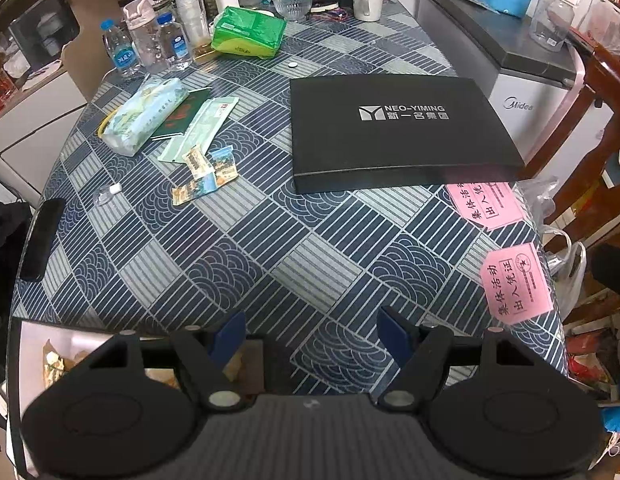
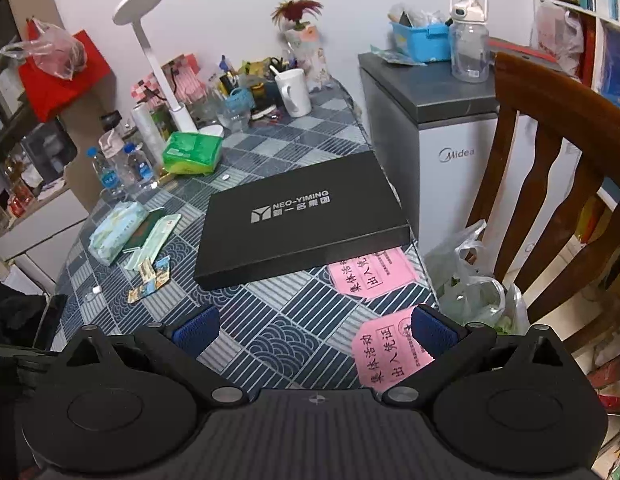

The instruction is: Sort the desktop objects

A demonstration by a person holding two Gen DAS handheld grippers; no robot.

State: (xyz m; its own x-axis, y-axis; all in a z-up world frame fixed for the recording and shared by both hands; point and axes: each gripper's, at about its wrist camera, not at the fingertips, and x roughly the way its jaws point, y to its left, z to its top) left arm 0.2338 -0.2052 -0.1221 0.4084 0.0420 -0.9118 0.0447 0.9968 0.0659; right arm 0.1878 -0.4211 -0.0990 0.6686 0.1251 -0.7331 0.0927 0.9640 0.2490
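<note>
1. Two grippers hover over the patterned blue-grey desk (image 1: 237, 240): the left gripper (image 1: 312, 330) and the right gripper (image 2: 316, 330) both have their blue-padded jaws apart, holding nothing.
2. Ahead of the left gripper lies a flat black rectangular box (image 1: 394, 132); to its front-left lie small colourful paper tickets (image 1: 205, 174).
3. A pink paper slip (image 2: 390, 350) lies just beside the right gripper's right finger.

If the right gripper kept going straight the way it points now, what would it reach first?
Probably the bare blue-and-grey patterned tablecloth just ahead of the open right gripper. The nearer pink paper slip lies under its right-hand finger; depth is uncertain.
</note>
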